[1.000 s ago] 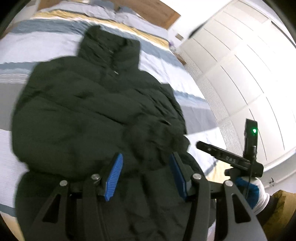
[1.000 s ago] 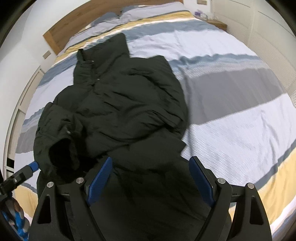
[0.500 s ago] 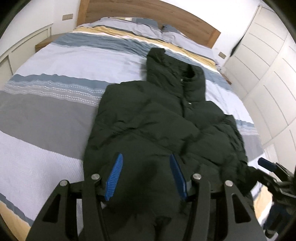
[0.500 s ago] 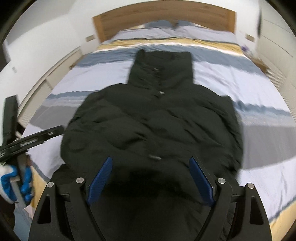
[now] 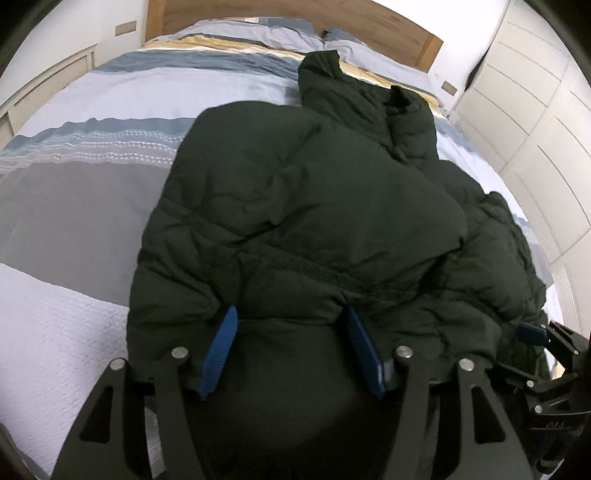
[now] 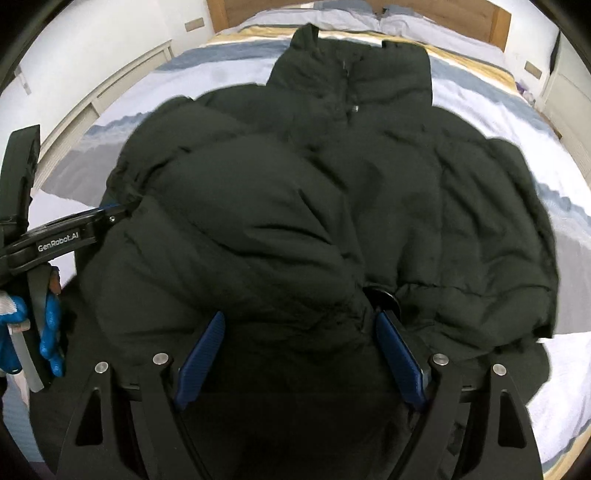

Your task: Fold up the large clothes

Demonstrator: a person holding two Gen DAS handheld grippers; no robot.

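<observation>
**Dark jacket spread on striped bed, both grippers over its near hem**

Bed (image 5: 74, 206) first: fills both views, covered in a quilt of pale blue, grey, white and yellow bands. Wooden headboard (image 5: 369, 22) at the far end, pillows (image 5: 266, 31) just in front of it. White panelled wardrobe (image 5: 535, 110) along the right side in the left wrist view; low white unit (image 6: 122, 77) along the left side in the right wrist view.

Jacket (image 5: 303, 206) next: dark, puffy, laid lengthwise on the bed, collar far, hem near. Front facing up, with the closure and a small snap visible below the collar in the right wrist view. Left sleeve folded inward across the chest, forming a thick rounded bulge (image 6: 236, 229). Right side lying flatter and wrinkled, reaching almost to the right edge of the bed in the left wrist view.

Left gripper (image 5: 291, 350): low over the near hem on the jacket's left part, pointing steeply down. Jaws opening, at a middling gap, with jacket fabric bulging between the blue pads (image 5: 219, 350); no clear pinch visible, pads not seen pressing. Same gripper seen from the side at the left of the right wrist view (image 6: 107, 216), its tip at the edge of the folded sleeve, held by a hand (image 6: 44, 332) in a blue and white glove.

Right gripper (image 6: 299, 354): jaws wide, over the near hem by the sleeve bulge, fabric lying between the pads but not clamped. Its tip showing at the far right of the left wrist view (image 5: 532, 334), beside the jacket's right edge.
</observation>
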